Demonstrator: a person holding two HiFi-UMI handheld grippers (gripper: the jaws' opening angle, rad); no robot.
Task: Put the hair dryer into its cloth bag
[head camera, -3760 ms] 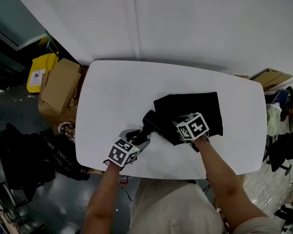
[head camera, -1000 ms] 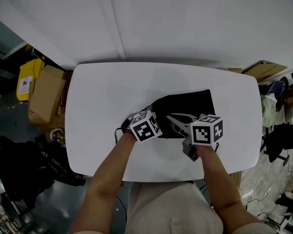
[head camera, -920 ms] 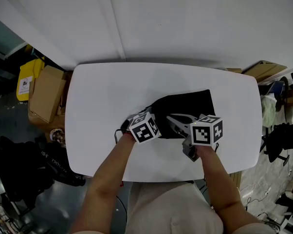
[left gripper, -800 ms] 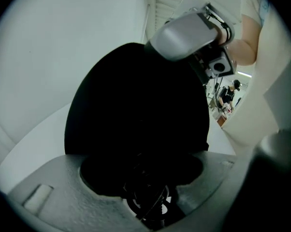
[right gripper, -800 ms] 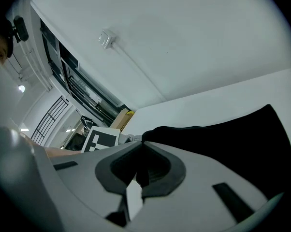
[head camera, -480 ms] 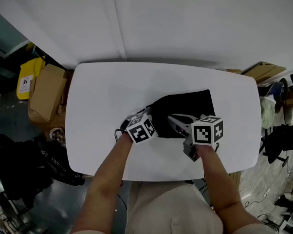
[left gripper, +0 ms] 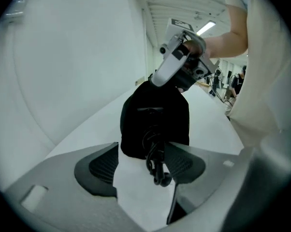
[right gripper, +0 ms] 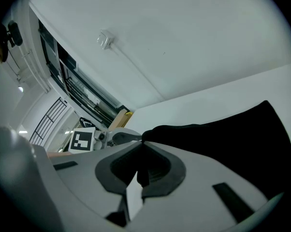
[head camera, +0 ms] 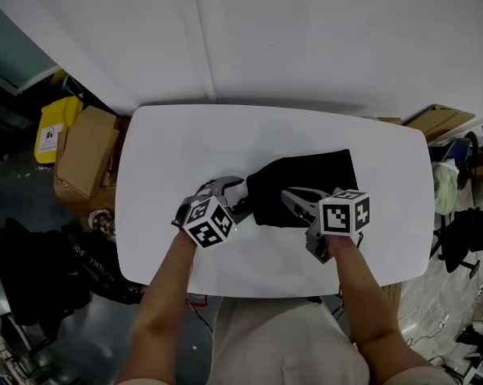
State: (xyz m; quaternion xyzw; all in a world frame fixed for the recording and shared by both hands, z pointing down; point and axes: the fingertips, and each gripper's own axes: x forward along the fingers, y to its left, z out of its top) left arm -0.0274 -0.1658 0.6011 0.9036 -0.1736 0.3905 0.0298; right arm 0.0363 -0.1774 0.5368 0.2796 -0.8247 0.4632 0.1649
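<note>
The black cloth bag [head camera: 310, 183] lies on the white table [head camera: 169, 147], bulging with the hair dryer inside. Only the dryer's coiled black cord [left gripper: 155, 164] sticks out of the bag's [left gripper: 155, 120] mouth. My left gripper [head camera: 232, 196] stands just left of the mouth; its jaws have just been opening and stand open, with the cord loop lying loose between them [left gripper: 144, 153]. My right gripper [head camera: 290, 197] is shut on the bag's edge and holds the cloth [right gripper: 218, 129] up at the mouth, pinched between its closed jaws [right gripper: 140, 148]. The right gripper [left gripper: 181, 64] also shows above the bag.
Cardboard boxes [head camera: 85, 155] and a yellow container [head camera: 53, 127] stand on the floor left of the table. Another box [head camera: 438, 123] sits at the far right, and dark bags [head camera: 33, 271] lie at the lower left. The person's torso is against the table's near edge.
The left gripper has drawn back to the left, away from the bag's mouth, and its jaws stand wider. The dryer, outside the bag in the earliest frame, is inside it. The right gripper has kept still.
</note>
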